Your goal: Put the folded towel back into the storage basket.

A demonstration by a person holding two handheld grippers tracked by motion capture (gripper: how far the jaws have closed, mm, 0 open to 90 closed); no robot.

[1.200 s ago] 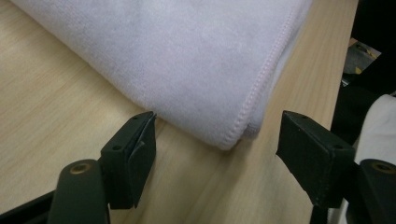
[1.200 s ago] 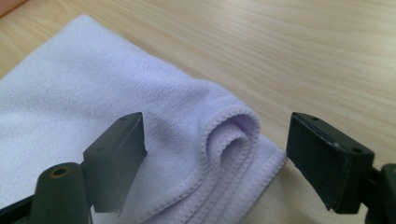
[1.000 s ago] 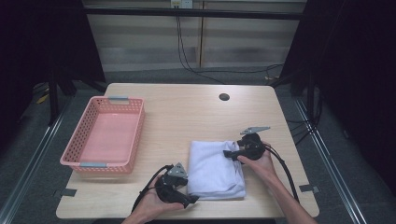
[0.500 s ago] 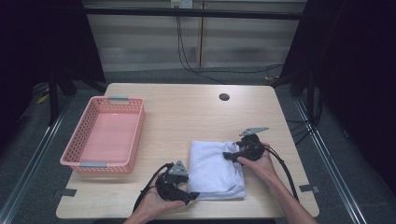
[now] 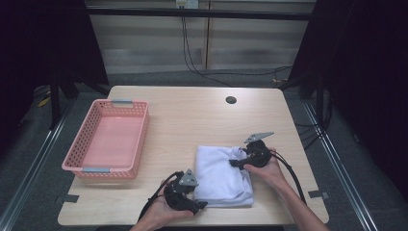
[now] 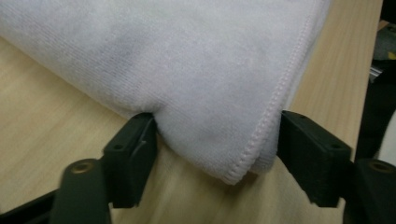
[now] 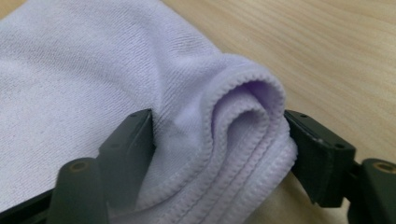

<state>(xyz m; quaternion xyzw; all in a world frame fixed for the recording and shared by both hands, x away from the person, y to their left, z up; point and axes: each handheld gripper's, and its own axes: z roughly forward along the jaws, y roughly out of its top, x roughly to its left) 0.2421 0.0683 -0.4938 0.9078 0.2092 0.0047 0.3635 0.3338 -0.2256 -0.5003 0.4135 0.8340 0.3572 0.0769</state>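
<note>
Down at the near edge, the left hand-held gripper (image 5: 192, 199) has its jaws set either side of the folded white towel's (image 5: 223, 175) near-left corner, pressing in on it. Farther back on the right, the right hand-held gripper (image 5: 238, 162) clamps the bunched far-right corner. Far left on the counter (image 5: 192, 115) sits a pink basket (image 5: 86, 159).

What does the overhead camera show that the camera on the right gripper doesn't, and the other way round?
High view alone: the pink basket, the left gripper at the towel's near corner, and both hands. Right gripper view alone: the stitched hems of the folded layers, bunched between its jaws. Both: the white towel, the right gripper and the wooden table.
</note>
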